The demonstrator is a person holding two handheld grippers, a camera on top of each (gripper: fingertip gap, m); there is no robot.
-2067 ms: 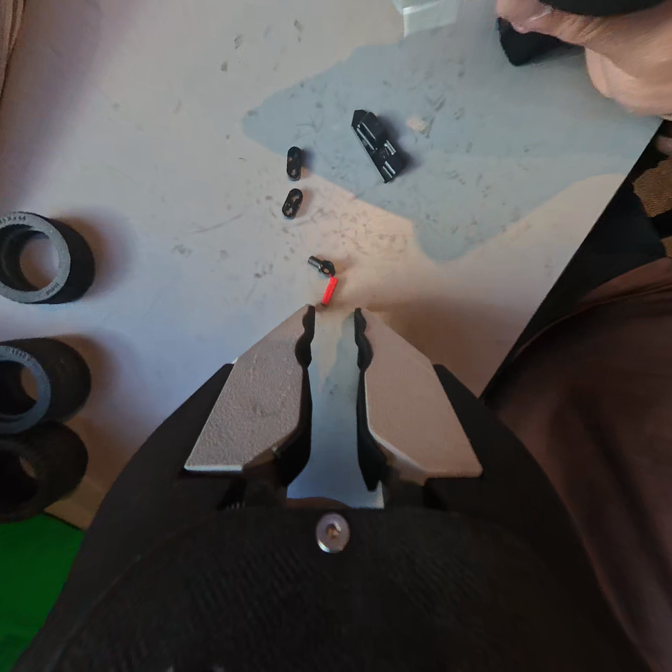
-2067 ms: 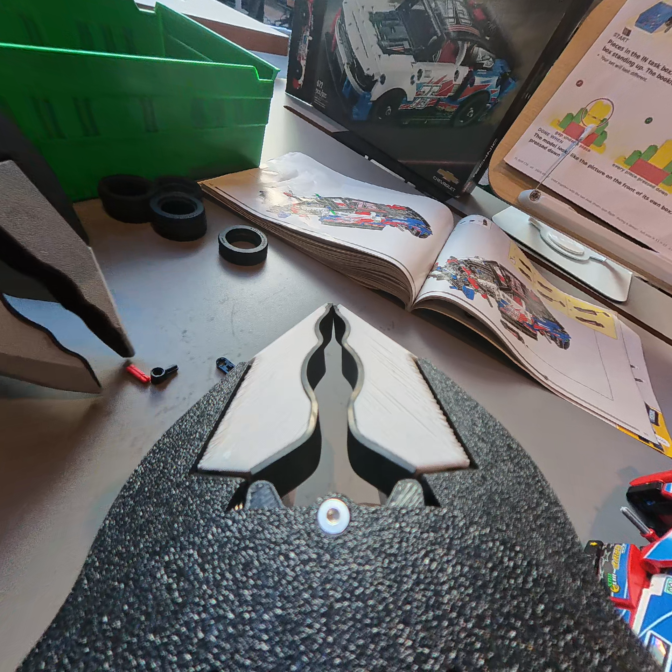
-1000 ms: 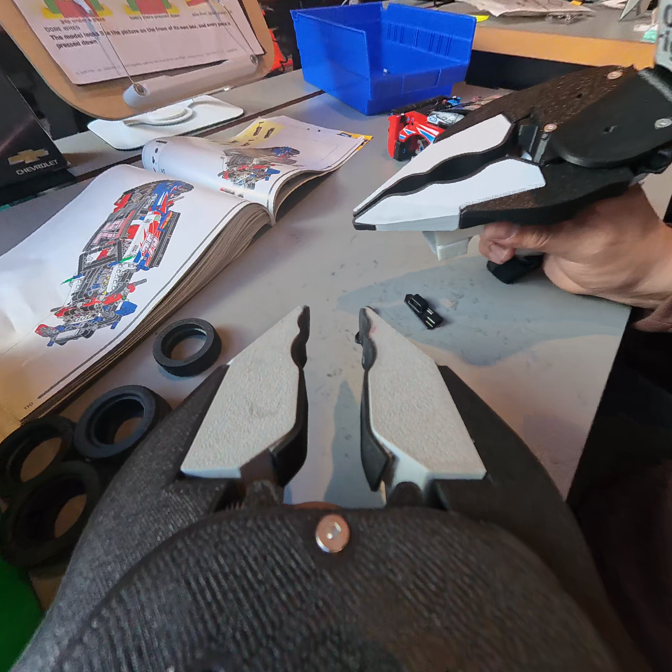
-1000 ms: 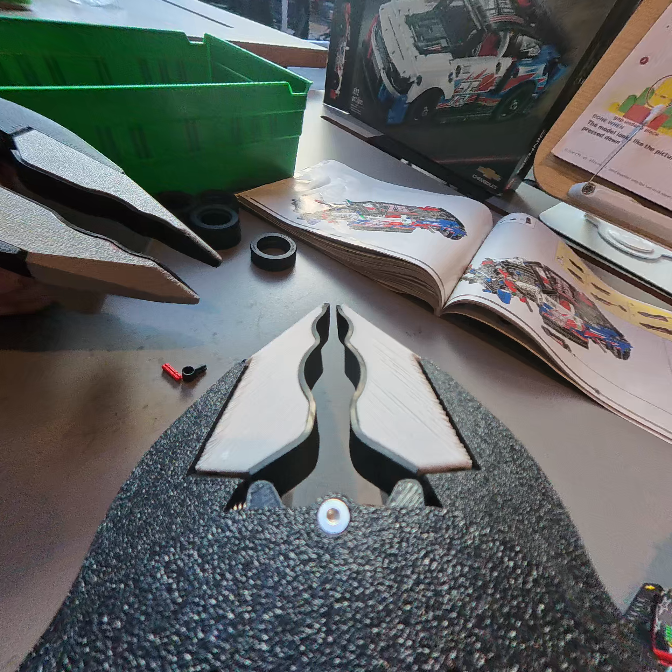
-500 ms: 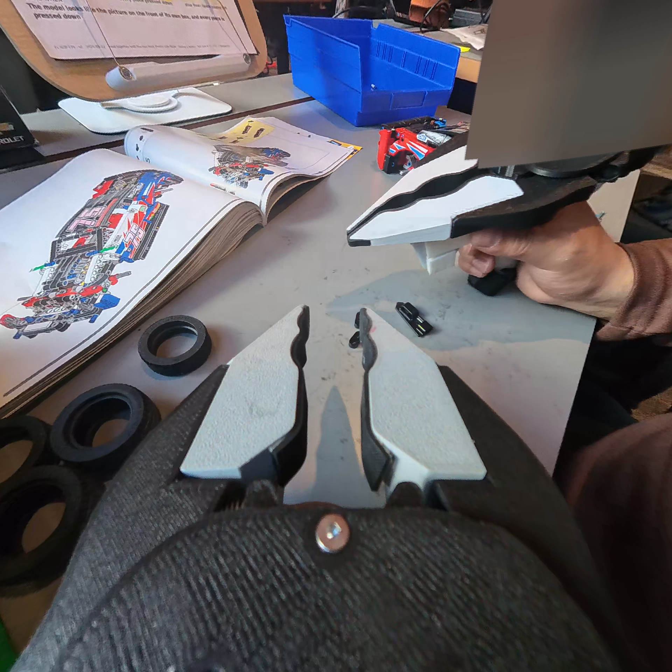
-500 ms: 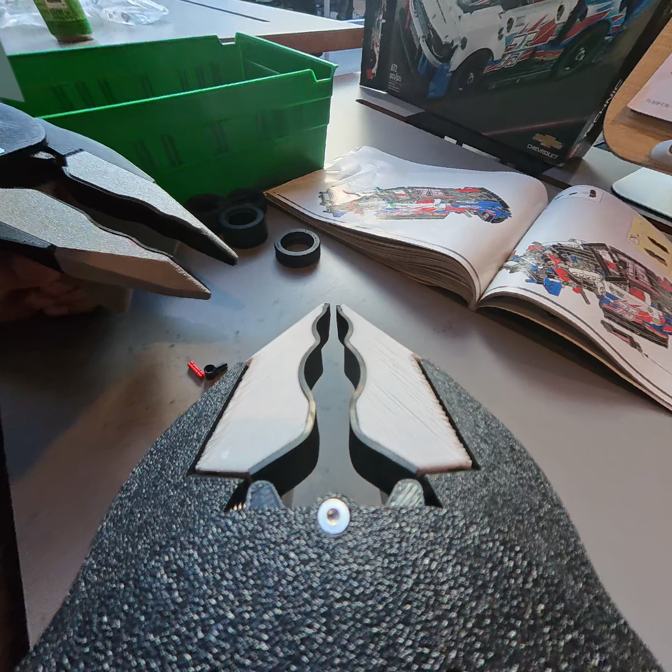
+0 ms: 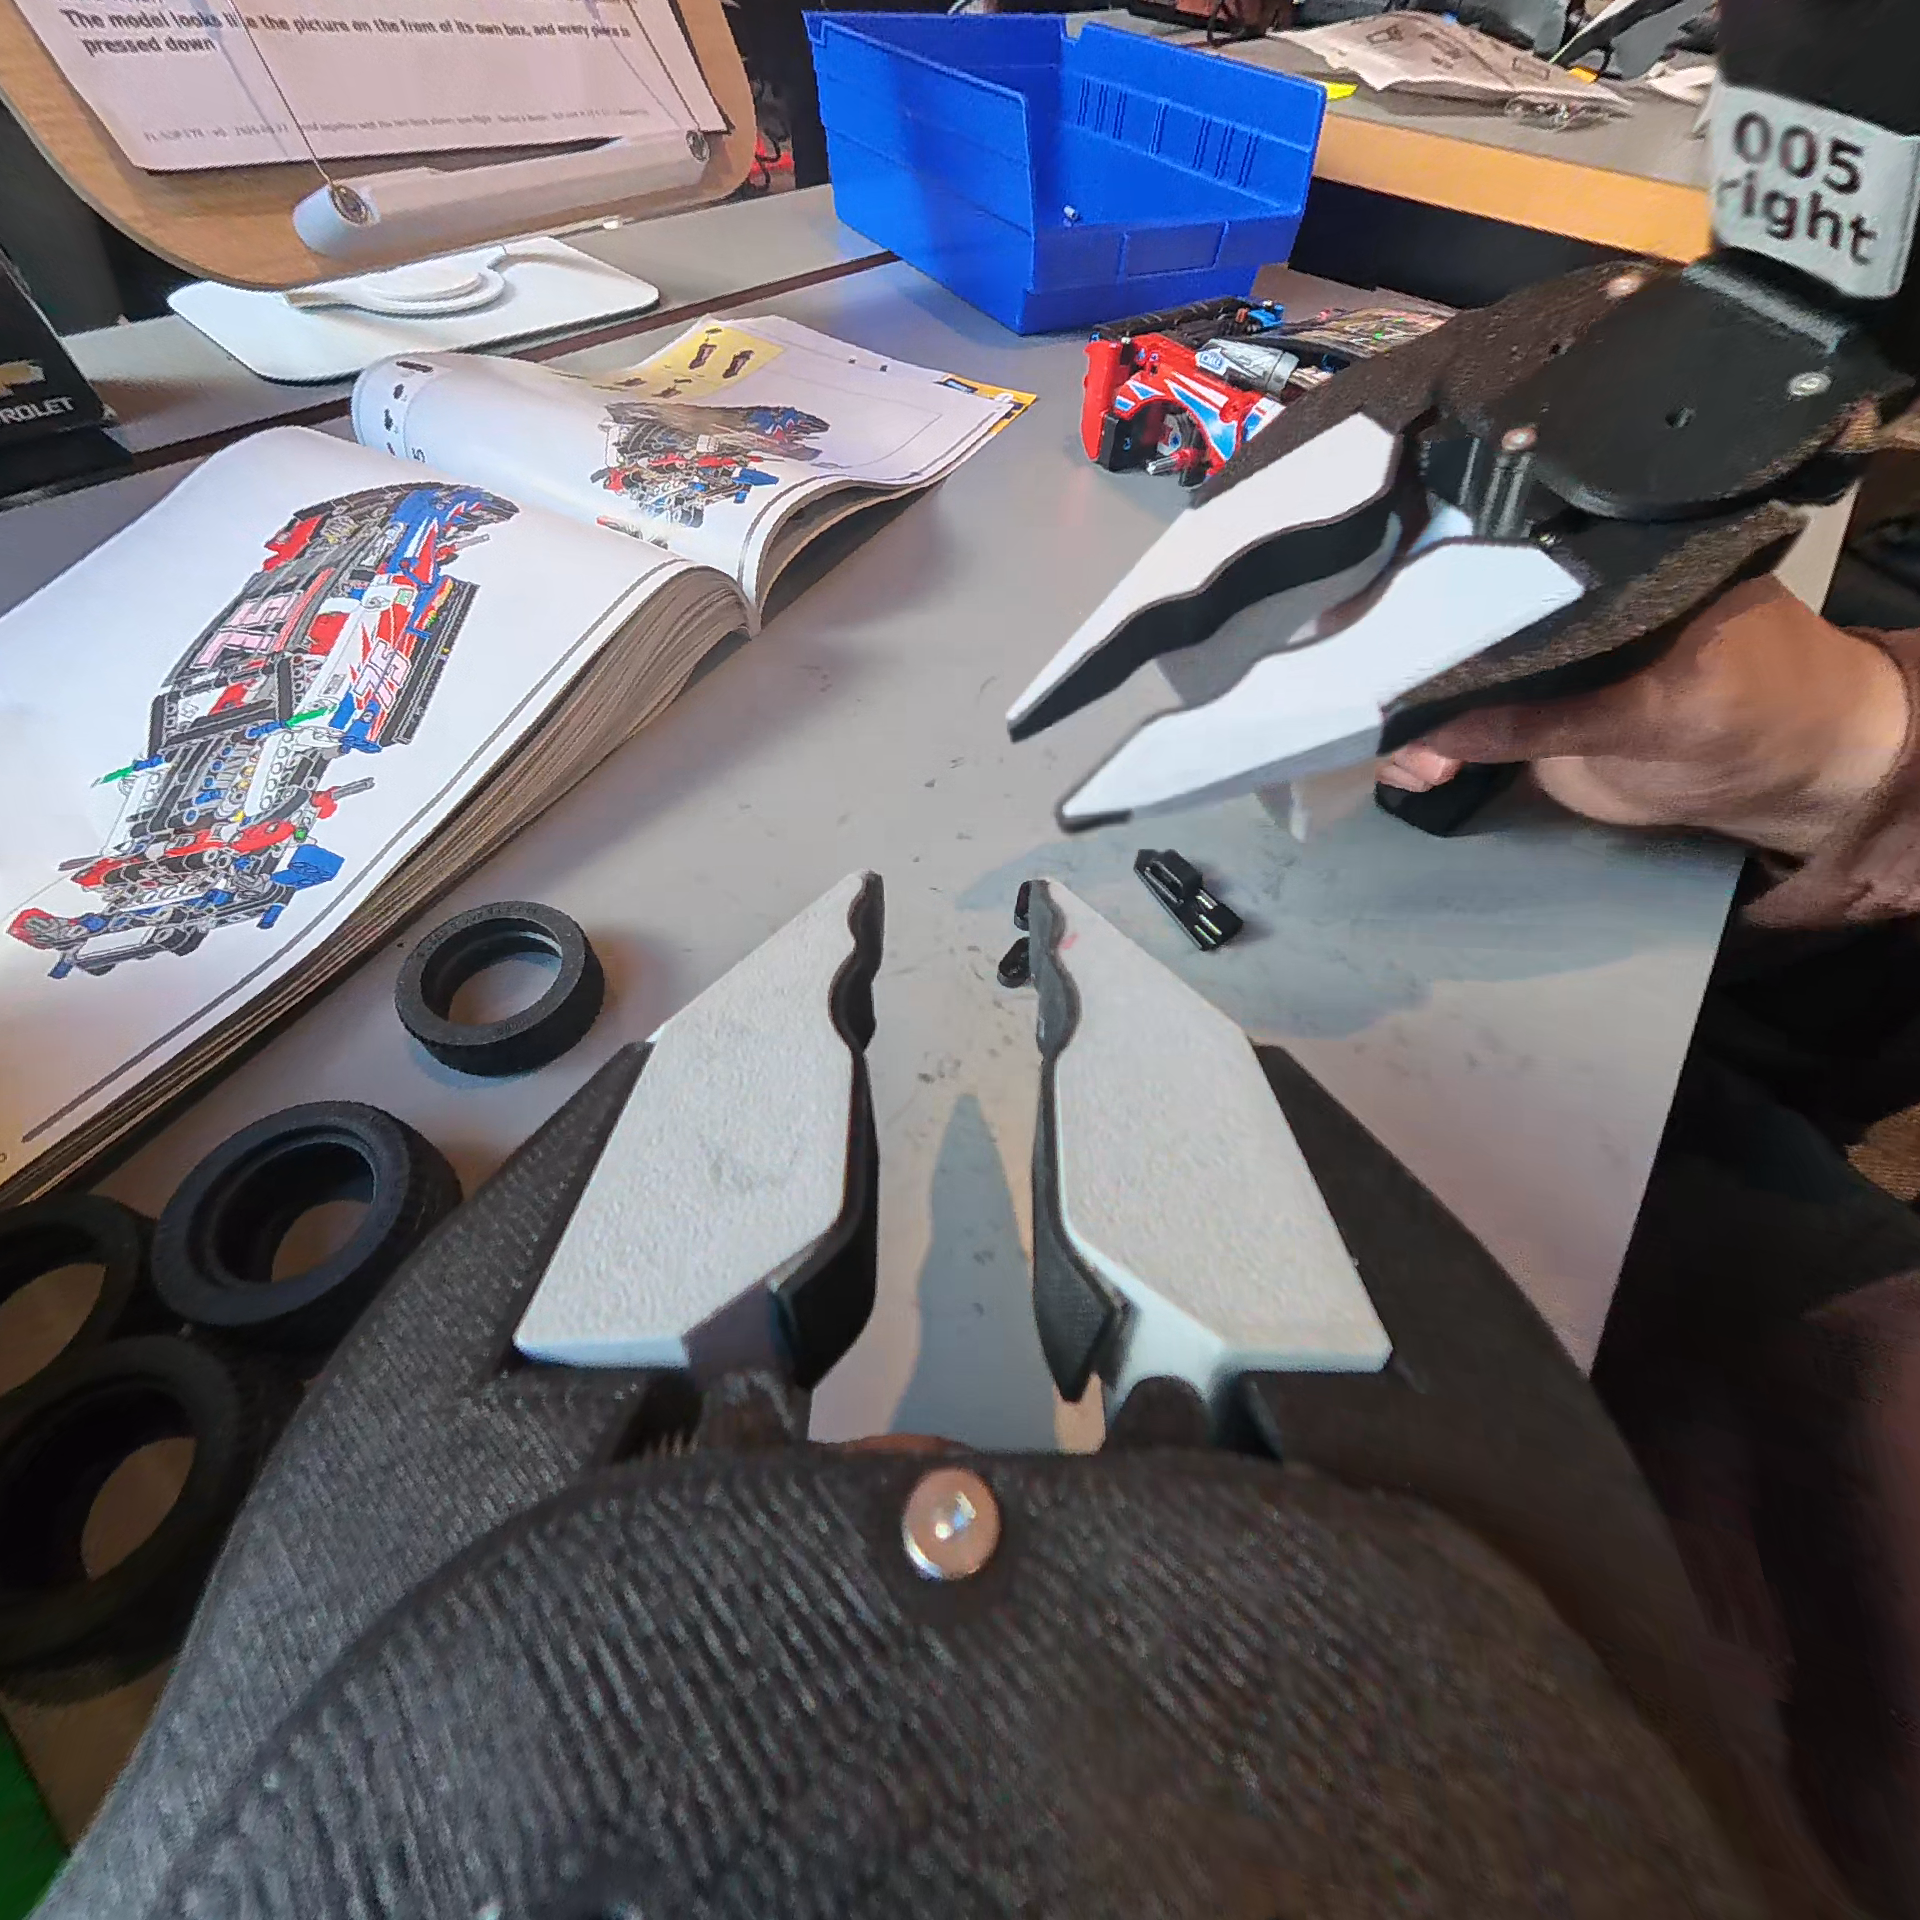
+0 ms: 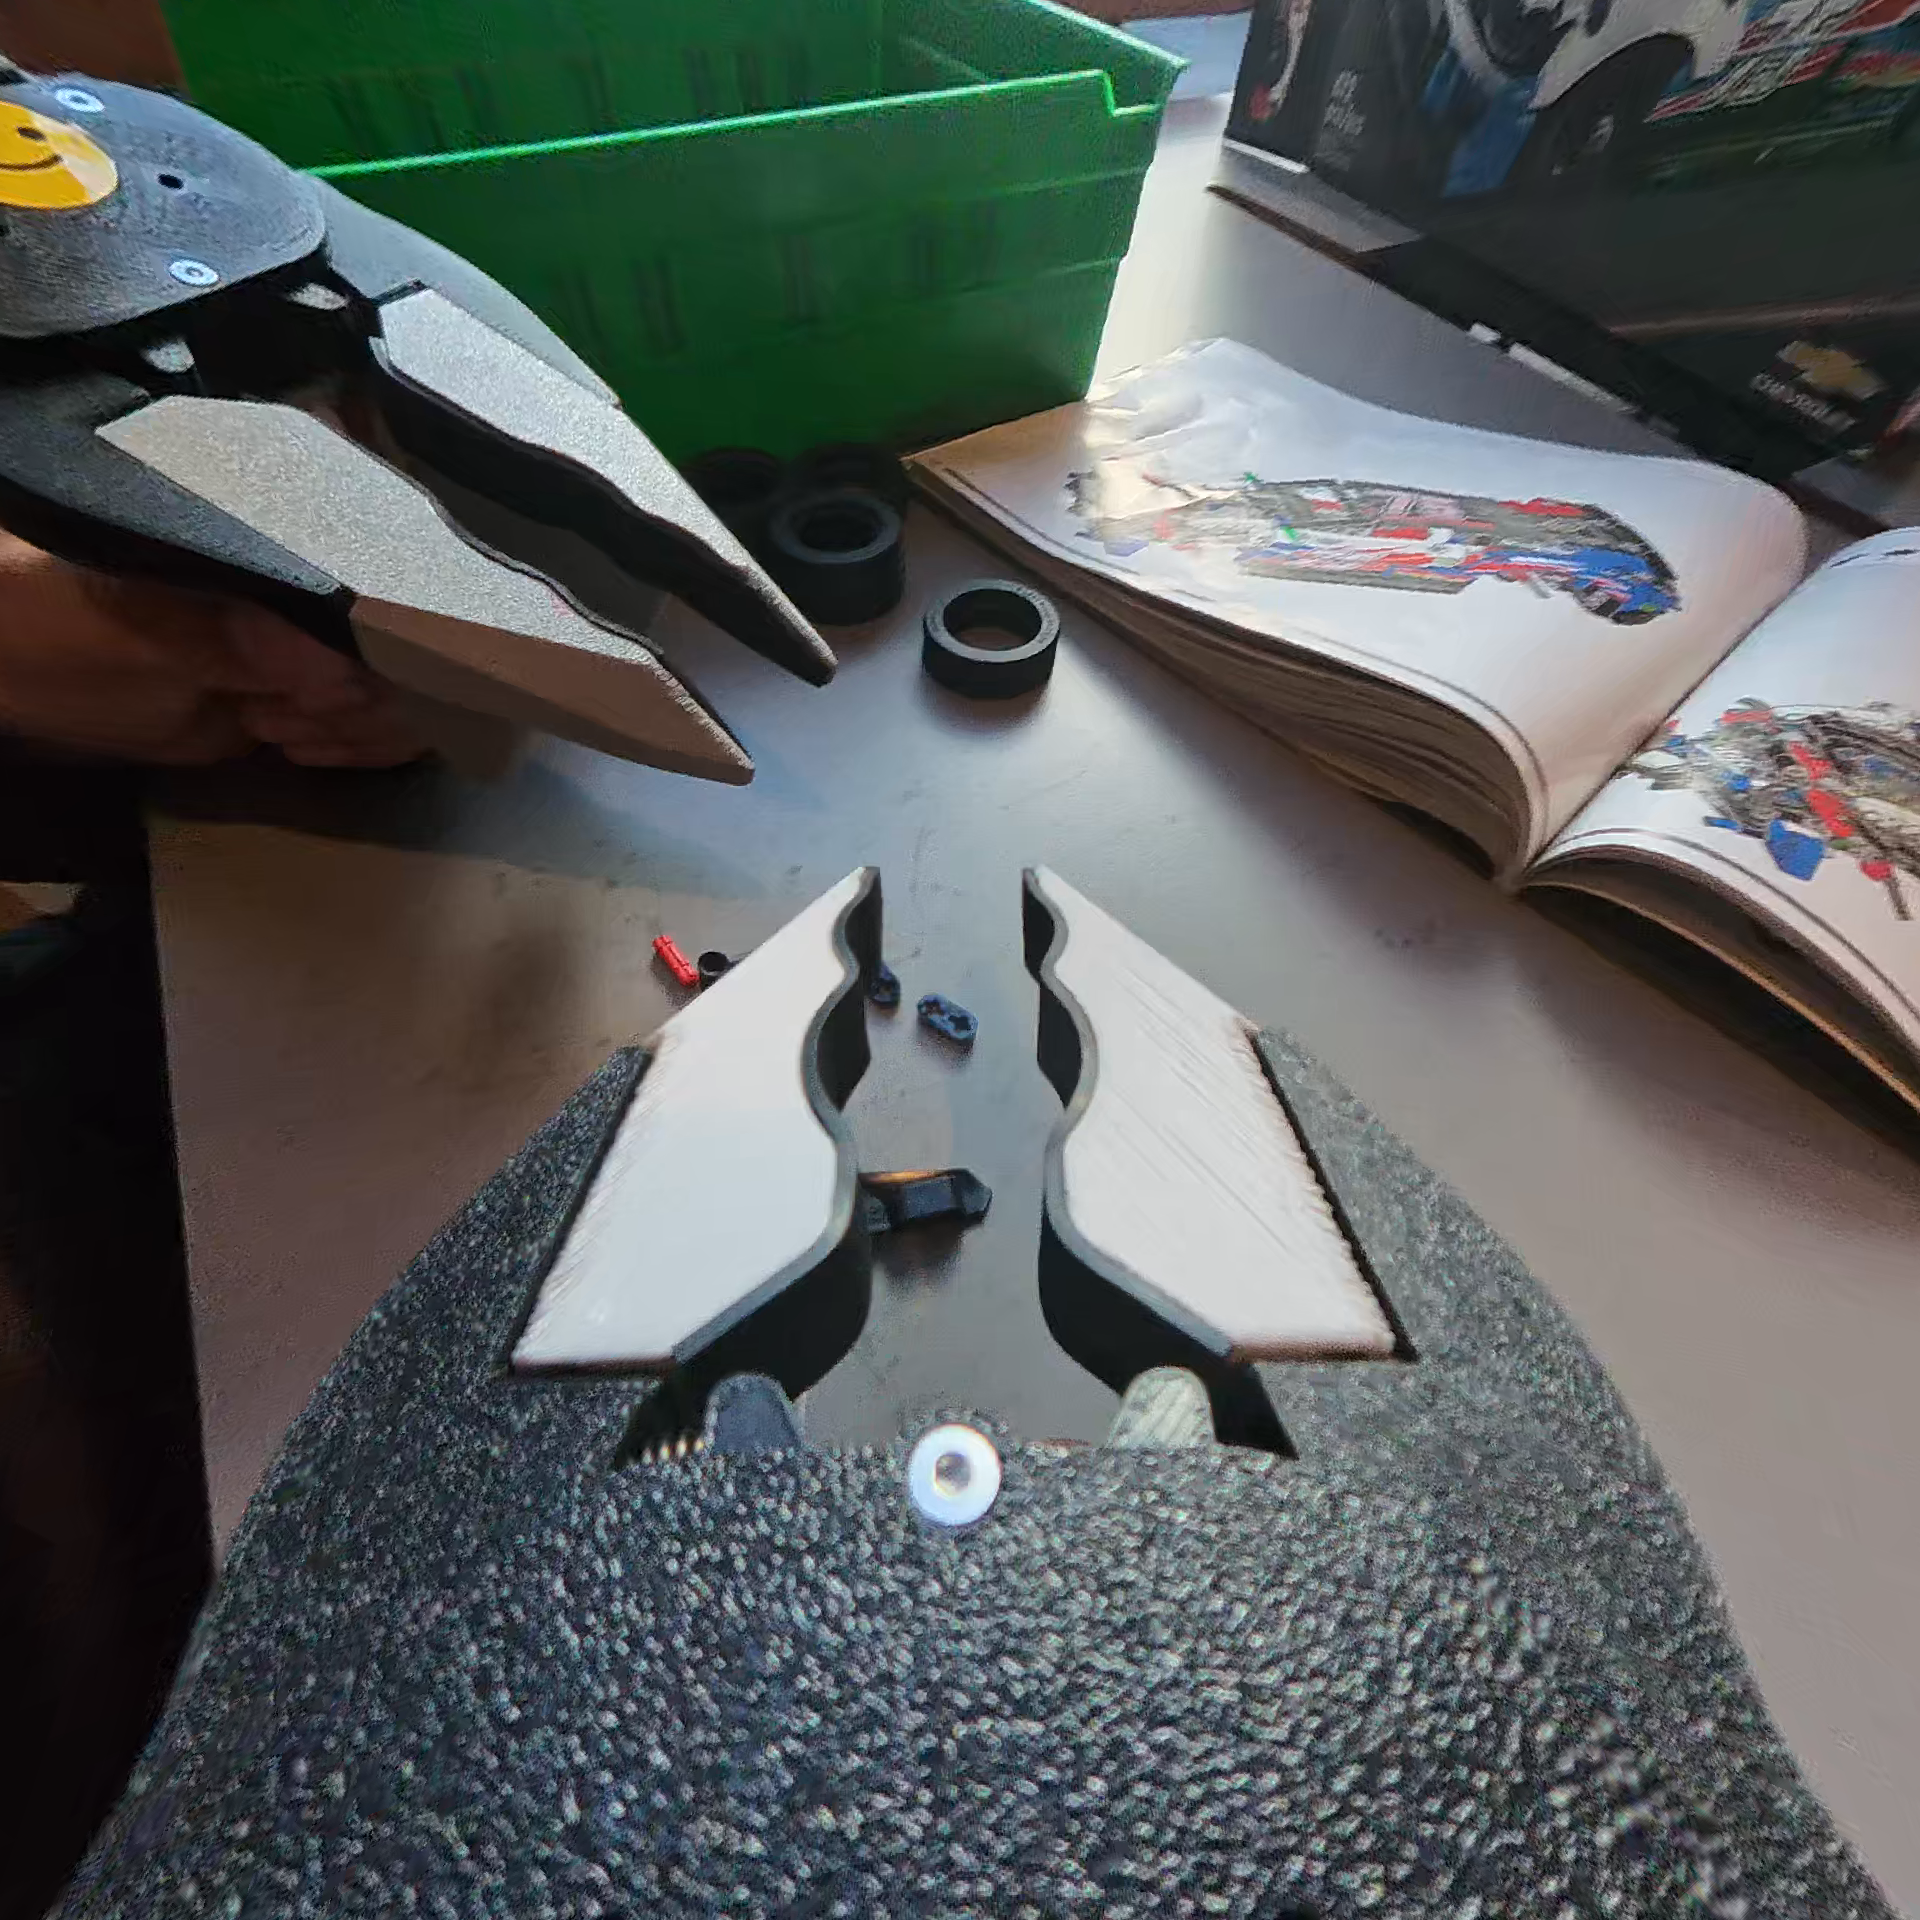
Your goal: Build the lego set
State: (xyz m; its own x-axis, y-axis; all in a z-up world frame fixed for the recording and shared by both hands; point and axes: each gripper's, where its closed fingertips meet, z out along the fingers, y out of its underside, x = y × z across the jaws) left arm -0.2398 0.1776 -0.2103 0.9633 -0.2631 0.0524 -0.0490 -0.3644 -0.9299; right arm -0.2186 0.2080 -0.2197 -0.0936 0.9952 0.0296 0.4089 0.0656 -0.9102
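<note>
1. In the left wrist view, the left gripper point(image 7: 951, 899) filled the lower half of the frame, its two grey fingers parted with a clear gap and nothing held between them.
2. In the right wrist view, the right gripper point(image 8: 951, 883) sat at lower centre, fingers spread apart and empty.
3. Between the right gripper's fingers, on the grey table point(image 8: 1351, 1039), lay a small dark link piece point(image 8: 947, 1019) and, nearer the camera, a longer black piece point(image 8: 925, 1195).
4. Just left of those fingers lay a tiny red pin point(image 8: 673, 958) beside a small black connector point(image 8: 713, 966).
5. In the left wrist view, a partly built red toy car point(image 7: 1195, 405) stood at upper right, just in front of a blue bin point(image 7: 1060, 156).
6. An open instruction booklet point(image 7: 416, 623) lay at left, with black tyres point(image 7: 499, 987) below it.
7. In the right wrist view, a green bin point(image 8: 727, 208) stood at the top.
</note>
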